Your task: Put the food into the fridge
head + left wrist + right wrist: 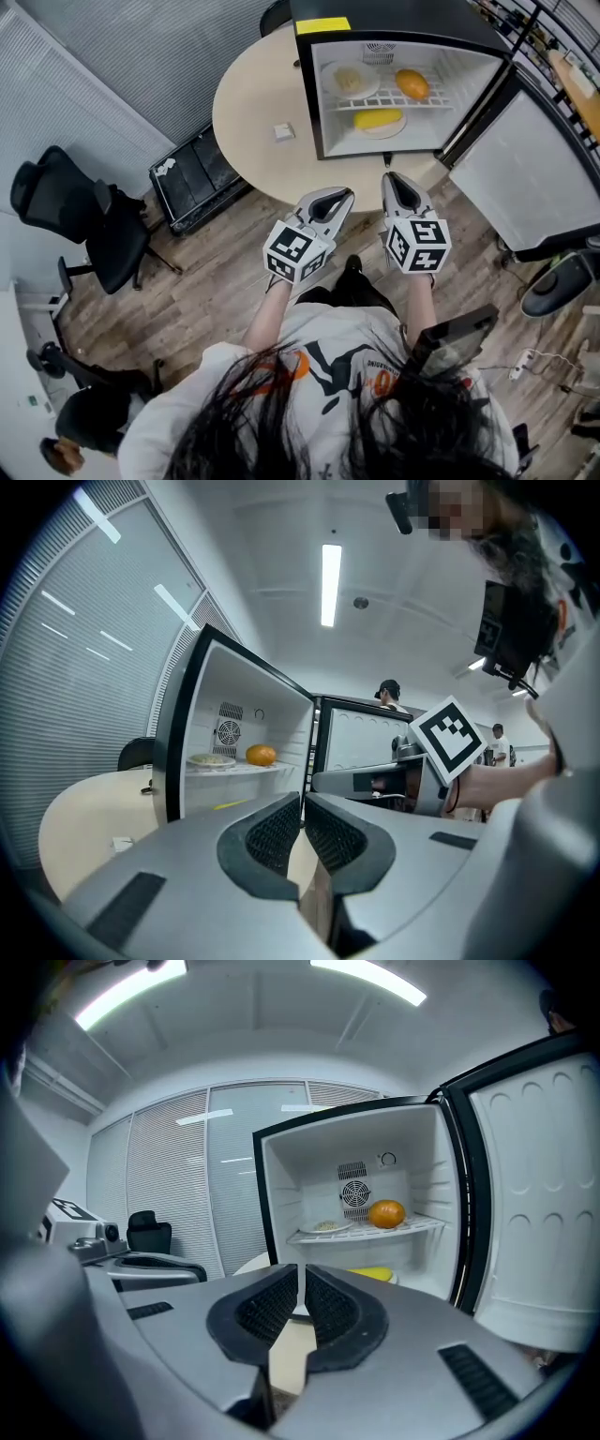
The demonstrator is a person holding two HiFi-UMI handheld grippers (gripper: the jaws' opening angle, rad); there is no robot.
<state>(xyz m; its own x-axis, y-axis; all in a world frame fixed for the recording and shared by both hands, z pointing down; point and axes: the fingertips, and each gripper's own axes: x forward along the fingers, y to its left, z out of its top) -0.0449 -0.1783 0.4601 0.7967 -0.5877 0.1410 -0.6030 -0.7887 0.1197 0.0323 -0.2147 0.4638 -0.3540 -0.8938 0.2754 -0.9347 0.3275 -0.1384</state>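
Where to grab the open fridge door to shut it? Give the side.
Grip the white-lined black fridge door along its free outer edge, coming from the right: it stands swung wide open on that side, nearest the right gripper.

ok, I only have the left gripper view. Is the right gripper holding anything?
Observer: No. The right gripper is shut, jaws together with nothing between them.
Operator: And the yellow thing low in the fridge?
Observer: A yellow food item lying on a plate, under the wire shelf of the fridge.
Operator: Any food left on the table?
Observer: None that I can see. The head view shows only a small white object on the visible part of the round table.
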